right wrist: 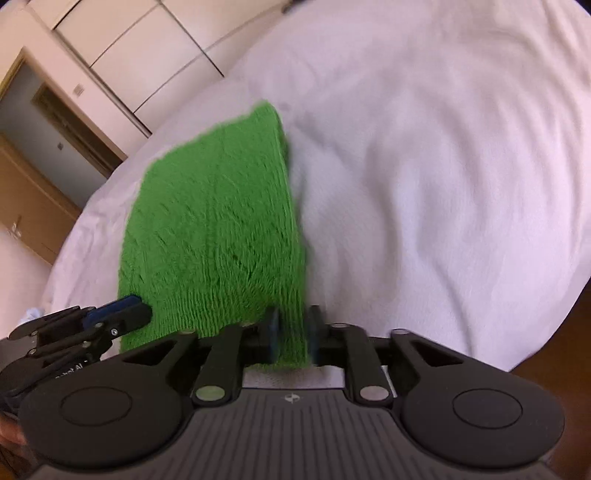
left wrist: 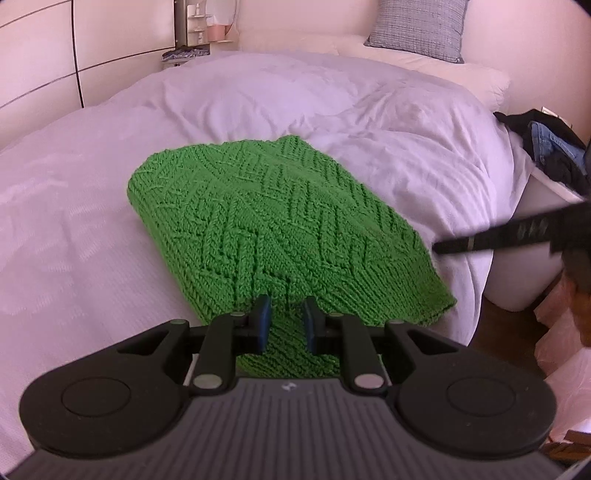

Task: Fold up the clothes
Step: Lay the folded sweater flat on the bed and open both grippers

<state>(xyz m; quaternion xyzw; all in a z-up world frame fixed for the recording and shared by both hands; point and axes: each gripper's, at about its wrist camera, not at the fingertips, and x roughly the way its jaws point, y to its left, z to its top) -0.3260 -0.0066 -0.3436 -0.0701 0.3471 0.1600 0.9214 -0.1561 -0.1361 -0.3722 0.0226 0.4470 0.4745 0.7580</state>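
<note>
Green knit (left wrist: 273, 221) lies folded on the white bed (left wrist: 92, 184).
Left gripper (left wrist: 286, 325) pinches its near edge; right gripper (right wrist: 293, 338) has narrow jaws around the right edge, contact blurred.

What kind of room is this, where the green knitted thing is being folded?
Most likely a bedroom: the green knit lies on a bed with a white duvet, a grey cushion sits at its head, and pale wardrobe doors line the wall.
</note>
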